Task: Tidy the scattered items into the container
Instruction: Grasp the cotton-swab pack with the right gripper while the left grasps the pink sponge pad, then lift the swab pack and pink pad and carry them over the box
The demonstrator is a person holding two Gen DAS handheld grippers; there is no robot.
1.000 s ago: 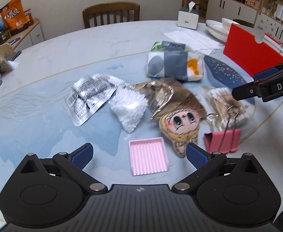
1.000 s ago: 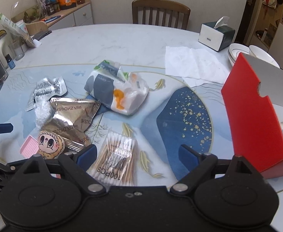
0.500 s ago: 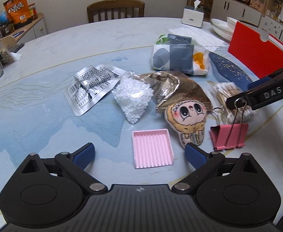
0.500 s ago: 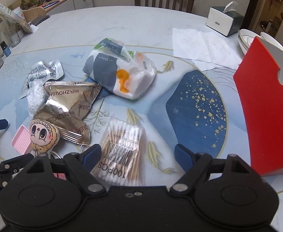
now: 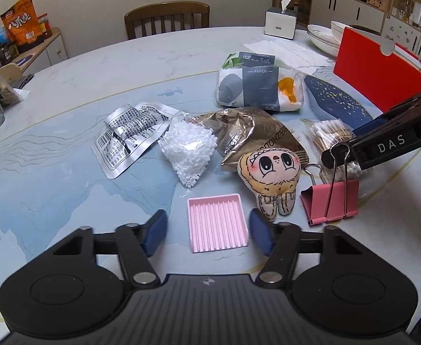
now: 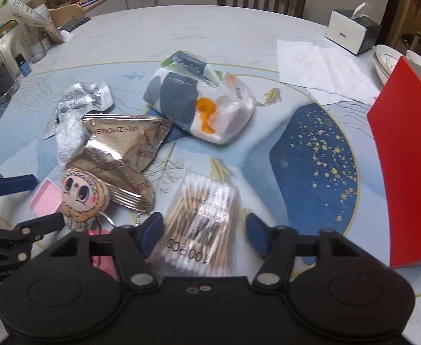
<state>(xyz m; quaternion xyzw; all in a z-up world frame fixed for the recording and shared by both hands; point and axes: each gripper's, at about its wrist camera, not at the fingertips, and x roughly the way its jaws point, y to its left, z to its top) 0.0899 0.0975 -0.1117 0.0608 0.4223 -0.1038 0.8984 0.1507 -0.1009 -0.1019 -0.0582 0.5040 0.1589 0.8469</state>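
My left gripper (image 5: 207,231) is open, its fingers on either side of a pink ribbed tray (image 5: 217,222) on the table. My right gripper (image 6: 203,233) is open, its fingers on either side of a clear pack of cotton swabs (image 6: 202,224). A doll-face plush (image 5: 270,176), a pink binder clip (image 5: 332,202), a gold foil packet (image 5: 253,138), a bag of white beads (image 5: 189,152), a silver sachet (image 5: 130,139) and a tissue pack (image 5: 258,86) lie scattered. The red box (image 6: 405,169) stands at the right.
A tissue box (image 5: 281,23), stacked bowls (image 5: 325,36) and a white paper sheet (image 6: 322,72) sit at the far right. Jars and bottles (image 6: 1,66) line the left edge. A wooden chair (image 5: 167,18) stands behind the round table.
Both grippers have moved forward and lower toward the table. The left fingers have narrowed around the pink tray, and the right fingers have narrowed around the cotton swab pack.
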